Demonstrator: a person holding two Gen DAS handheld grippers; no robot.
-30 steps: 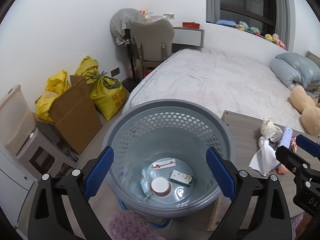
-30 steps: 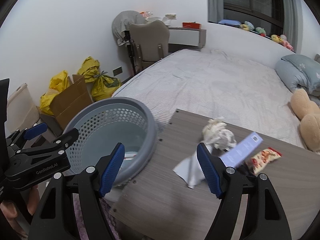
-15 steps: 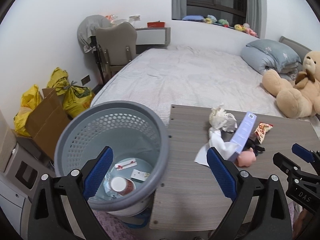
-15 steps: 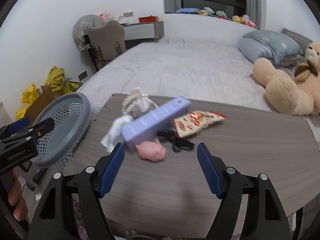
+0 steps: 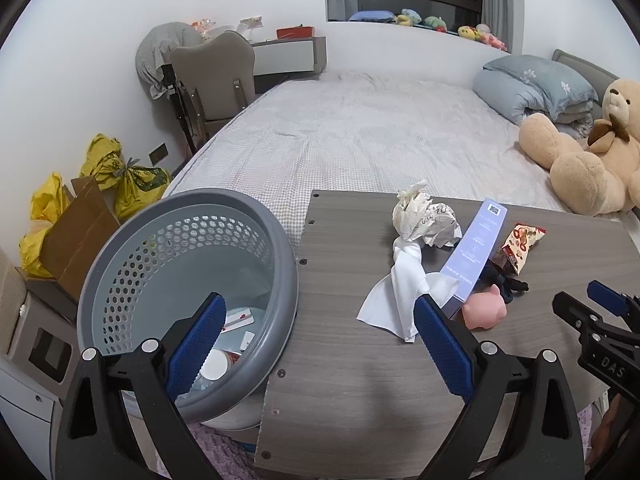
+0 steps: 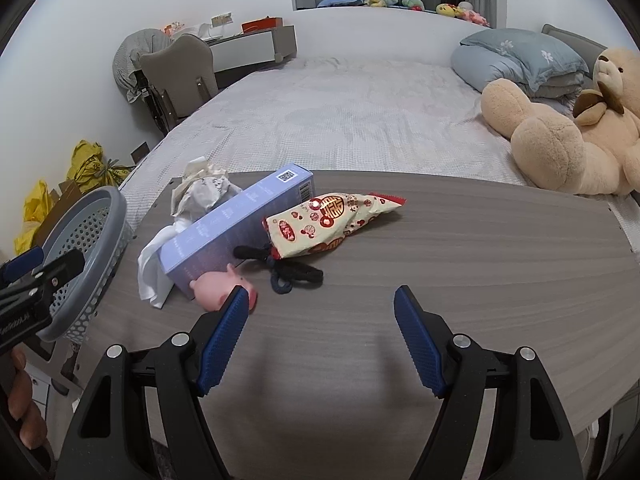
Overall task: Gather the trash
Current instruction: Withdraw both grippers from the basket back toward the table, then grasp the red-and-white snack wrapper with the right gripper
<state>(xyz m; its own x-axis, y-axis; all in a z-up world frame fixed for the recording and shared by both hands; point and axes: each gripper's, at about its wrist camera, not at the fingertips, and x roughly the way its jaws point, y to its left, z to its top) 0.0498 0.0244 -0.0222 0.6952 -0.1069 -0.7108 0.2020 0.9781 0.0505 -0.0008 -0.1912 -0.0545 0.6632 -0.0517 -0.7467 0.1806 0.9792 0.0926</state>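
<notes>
Both tongs, left (image 5: 316, 344) and right (image 6: 320, 332), gape wide, empty.

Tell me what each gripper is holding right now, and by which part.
Nothing. The left gripper and the right gripper are both open and empty above the table.

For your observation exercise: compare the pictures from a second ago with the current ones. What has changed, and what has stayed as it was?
Both views swung right, from the grey perforated plastic basket toward the litter on the grey wood-grain table. The left gripper and right gripper stayed open and empty; nothing was taken or dropped. The lilac cardboard box, patterned snack packet and crumpled white paper lie unmoved.
</notes>
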